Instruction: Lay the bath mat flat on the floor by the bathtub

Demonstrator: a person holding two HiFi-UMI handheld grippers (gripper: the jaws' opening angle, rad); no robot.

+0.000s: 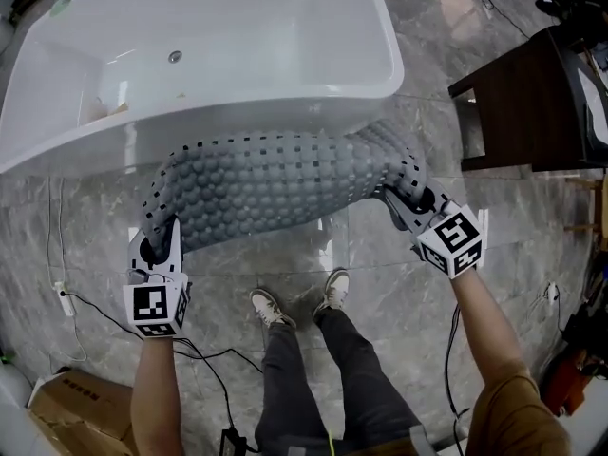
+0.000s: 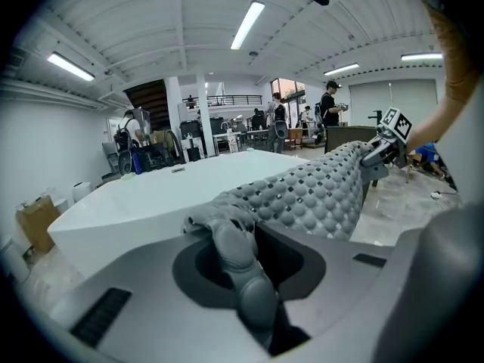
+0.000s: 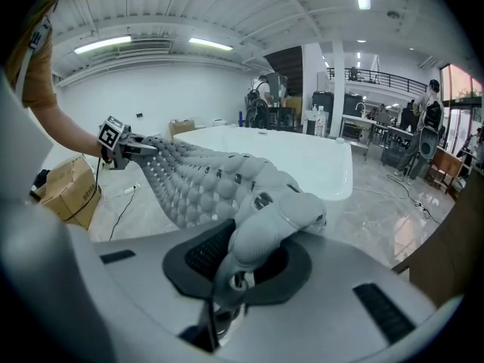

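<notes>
Two hand-held grippers point(image 1: 160, 243) point(image 1: 405, 199), bath mat point(image 1: 275, 183) clamped between

Matt bumpy rubbery bath mat point(image 1: 275, 180); glossy smooth bathtub point(image 1: 190, 46); polished marble-look floor point(image 1: 399, 283).

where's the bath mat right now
Head view, middle: the bath mat is stretched between the left gripper and right gripper, just in front of the bathtub and off the floor.

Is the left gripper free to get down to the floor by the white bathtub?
Probably yes: the left gripper, shut on the grey bubbled bath mat, hangs over bare grey marble floor beside the white bathtub.
</notes>
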